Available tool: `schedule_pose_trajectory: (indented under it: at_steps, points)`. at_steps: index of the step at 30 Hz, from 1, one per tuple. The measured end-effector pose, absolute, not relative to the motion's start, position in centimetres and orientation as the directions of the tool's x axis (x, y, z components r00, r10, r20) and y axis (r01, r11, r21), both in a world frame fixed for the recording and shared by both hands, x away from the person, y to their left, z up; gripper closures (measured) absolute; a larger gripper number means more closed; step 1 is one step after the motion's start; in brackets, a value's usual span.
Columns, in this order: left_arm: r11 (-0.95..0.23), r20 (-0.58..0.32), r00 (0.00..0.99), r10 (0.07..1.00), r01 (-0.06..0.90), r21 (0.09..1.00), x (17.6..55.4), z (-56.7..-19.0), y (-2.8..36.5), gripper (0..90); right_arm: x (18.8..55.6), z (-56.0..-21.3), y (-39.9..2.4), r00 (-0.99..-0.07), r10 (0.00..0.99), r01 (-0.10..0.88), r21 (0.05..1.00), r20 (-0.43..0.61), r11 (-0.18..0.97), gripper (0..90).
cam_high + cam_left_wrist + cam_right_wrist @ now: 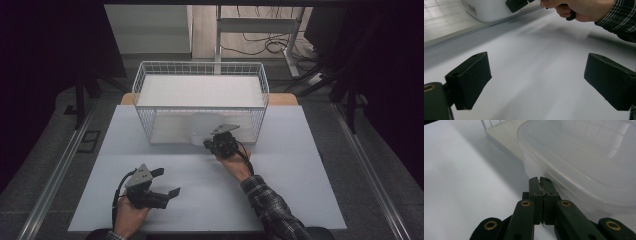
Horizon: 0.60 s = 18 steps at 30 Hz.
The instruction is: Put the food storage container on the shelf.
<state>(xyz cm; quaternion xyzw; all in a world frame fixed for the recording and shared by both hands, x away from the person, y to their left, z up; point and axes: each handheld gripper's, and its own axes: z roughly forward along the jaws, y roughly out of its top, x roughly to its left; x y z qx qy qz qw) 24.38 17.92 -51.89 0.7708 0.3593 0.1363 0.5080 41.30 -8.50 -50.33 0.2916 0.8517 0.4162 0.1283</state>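
The white table [280, 200] takes up the middle and lower part of the high view, and the wire basket [145, 82] stands at its far edge, in the upper centre of the frame. Just below the basket's front wall, near the centre, sits a translucent plastic container [199, 127], apparently right against the wire; whether it rests partly inside the basket's frame or just in front of it I cannot tell.

The right gripper [216, 143] is at that container's lower right edge. In the right gripper view the container [584, 157] occupies the upper right, and the jaws at bottom centre are pressed together right beside its rim; they look to be nipping the lip, though the actual bite is hidden.

The left gripper [167, 182] hovers at lower left of the high view, well apart from the container, with its jaws spread wide and nothing between them.

As a judgement, the work is at an early or middle stage: the container is gripped or nearly so, yet it sits on the table, and lifting or shifting it relative to the basket is what remains.
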Motion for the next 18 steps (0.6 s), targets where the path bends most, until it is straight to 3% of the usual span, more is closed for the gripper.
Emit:
schedule_pose_trajectory:
  at_steps: [18]
  points:
    - [-0.225, -0.136, 0.686, 0.714, 0.410, 0.884, 24.5, -52.3, 18.1, 5.1, 43.9, -49.9, -8.3, -0.769, 0.639, 0.386, 0.790, -0.009, 0.477, 88.3]
